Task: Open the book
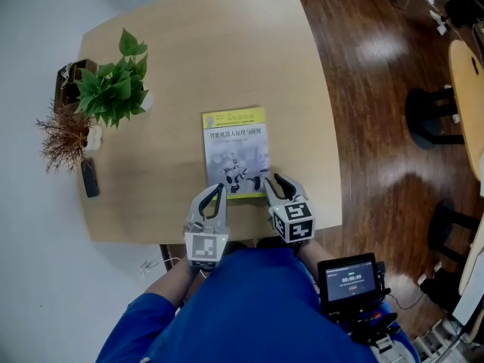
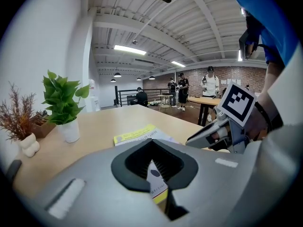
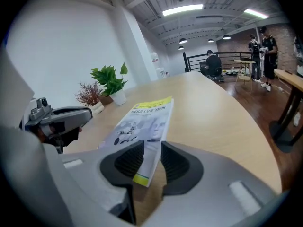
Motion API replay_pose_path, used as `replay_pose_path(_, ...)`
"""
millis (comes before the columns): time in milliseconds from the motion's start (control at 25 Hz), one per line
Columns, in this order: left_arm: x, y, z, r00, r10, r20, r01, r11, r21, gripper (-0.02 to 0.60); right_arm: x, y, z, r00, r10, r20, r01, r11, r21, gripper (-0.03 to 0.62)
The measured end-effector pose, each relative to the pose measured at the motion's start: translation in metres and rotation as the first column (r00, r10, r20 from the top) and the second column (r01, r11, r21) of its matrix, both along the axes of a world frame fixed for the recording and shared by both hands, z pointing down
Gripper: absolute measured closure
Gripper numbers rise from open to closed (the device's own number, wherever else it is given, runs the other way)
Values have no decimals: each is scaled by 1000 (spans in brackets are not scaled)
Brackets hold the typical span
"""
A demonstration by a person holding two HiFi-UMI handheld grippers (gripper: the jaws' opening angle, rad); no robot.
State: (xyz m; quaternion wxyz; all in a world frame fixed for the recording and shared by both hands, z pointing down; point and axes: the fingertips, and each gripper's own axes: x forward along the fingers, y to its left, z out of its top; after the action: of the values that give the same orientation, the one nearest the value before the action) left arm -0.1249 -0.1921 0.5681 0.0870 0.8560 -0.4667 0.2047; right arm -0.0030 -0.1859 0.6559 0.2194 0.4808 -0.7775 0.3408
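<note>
A closed book (image 1: 235,152) with a yellow-and-grey cover lies flat in the middle of the wooden table (image 1: 302,74). My left gripper (image 1: 220,190) rests at its near left corner, and its fingertips meet, so it is shut. Through the hole between its pads in the left gripper view (image 2: 151,142) the book (image 2: 137,135) shows. My right gripper (image 1: 274,181) is at the near right corner. It stands open (image 3: 151,148), the book's (image 3: 147,122) corner lies in the gap, and bare wood shows beside it.
A green potted plant (image 1: 113,89), a dried plant in a white pot (image 1: 66,136), a small wooden box (image 1: 69,78) and a dark flat object (image 1: 89,178) sit along the table's left side. Black stools (image 1: 431,119) stand on the floor at the right. People stand far back (image 2: 182,86).
</note>
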Motion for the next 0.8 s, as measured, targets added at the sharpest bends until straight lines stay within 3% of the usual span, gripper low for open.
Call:
replay_pose_path(440,4,-10,-2,1000,-14,12,14,1000,-4,575,-3,-5,18,999,-44,19,46,992,-119,490)
replay_pose_path(600,4,-8,0,999,-25,40,26,999,-31,575,-2,-4,17,998,-69,4,68,989,-132,490)
replay_pose_path(800,4,-11,-2,999,-27,31,28,1000,-14,575,-4,-5,10,995,-94,-14,92,989,-120,496)
